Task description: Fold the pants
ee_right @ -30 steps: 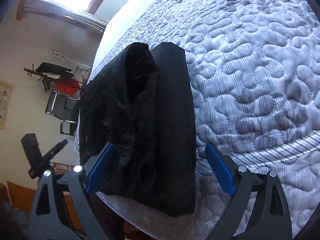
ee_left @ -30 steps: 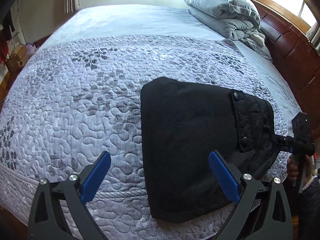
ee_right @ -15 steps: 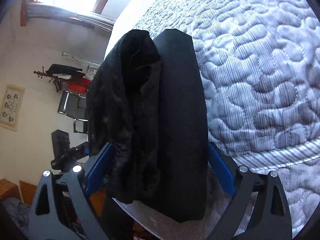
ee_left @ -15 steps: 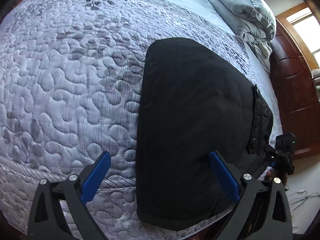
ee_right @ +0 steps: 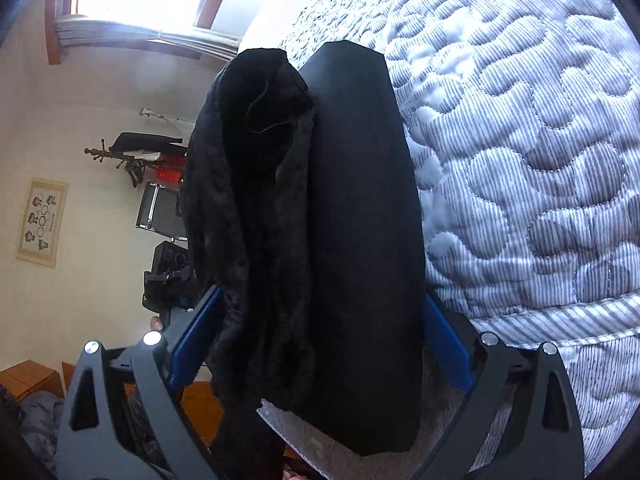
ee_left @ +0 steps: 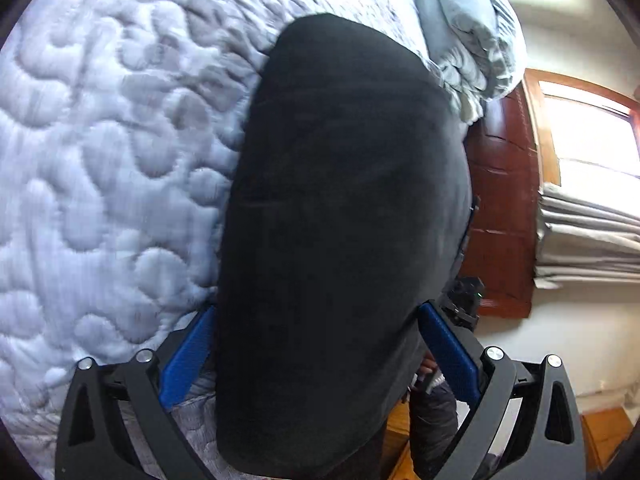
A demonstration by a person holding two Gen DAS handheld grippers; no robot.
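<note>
Black pants (ee_left: 344,220) lie folded at the edge of a bed with a grey quilted cover (ee_left: 100,168). My left gripper (ee_left: 316,344) is open, its blue fingers on either side of the pants' near end. In the right wrist view the pants (ee_right: 360,240) show a smooth outer layer and a fuzzy lining (ee_right: 256,216) on the left. My right gripper (ee_right: 320,344) is open, its blue fingers straddling the near end of the pants. The other gripper (ee_right: 168,280) shows beyond the pants at the left.
A folded grey duvet (ee_left: 468,36) lies on the bed's far end by a dark wooden headboard (ee_left: 500,208). Windows with curtains (ee_left: 588,232) flank the room. A coat rack (ee_right: 136,152) and chair stand by the wall. Wooden floor lies below the bed edge.
Both grippers have moved forward and down onto the pants. The pants' near end now sits between each pair of open fingers, where before it lay ahead of them.
</note>
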